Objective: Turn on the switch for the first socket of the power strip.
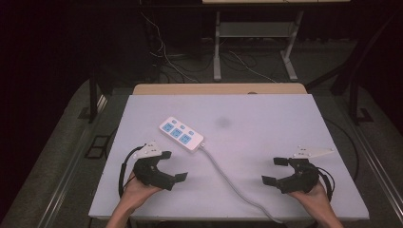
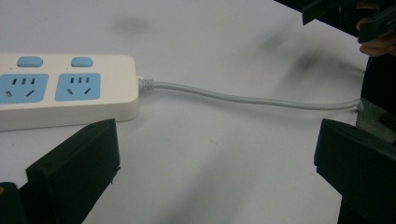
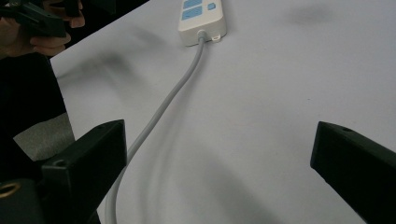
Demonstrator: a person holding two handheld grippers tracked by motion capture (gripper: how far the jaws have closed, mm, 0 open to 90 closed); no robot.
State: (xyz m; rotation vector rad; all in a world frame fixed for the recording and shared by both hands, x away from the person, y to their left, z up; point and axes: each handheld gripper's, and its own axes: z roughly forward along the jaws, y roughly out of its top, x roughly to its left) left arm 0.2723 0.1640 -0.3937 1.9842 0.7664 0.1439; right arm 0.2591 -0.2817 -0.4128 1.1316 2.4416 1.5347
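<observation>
A glossy white rectangular power strip (image 1: 181, 134) with blue sockets lies on the matte table (image 1: 266, 114), just ahead of the left gripper (image 1: 175, 165). Its smooth round grey cord (image 1: 228, 178) curves between both grippers. The left gripper and right gripper (image 1: 274, 170) rest empty, blocky black jaws wide apart.

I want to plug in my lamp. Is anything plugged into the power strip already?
No, its sockets are empty. The power strip shows three bare blue sockets and nothing plugged in.

Bare forearms, black left claw (image 1: 174, 166) and right claw (image 1: 274, 170), grey three-cornered top plates, looping black cables
</observation>
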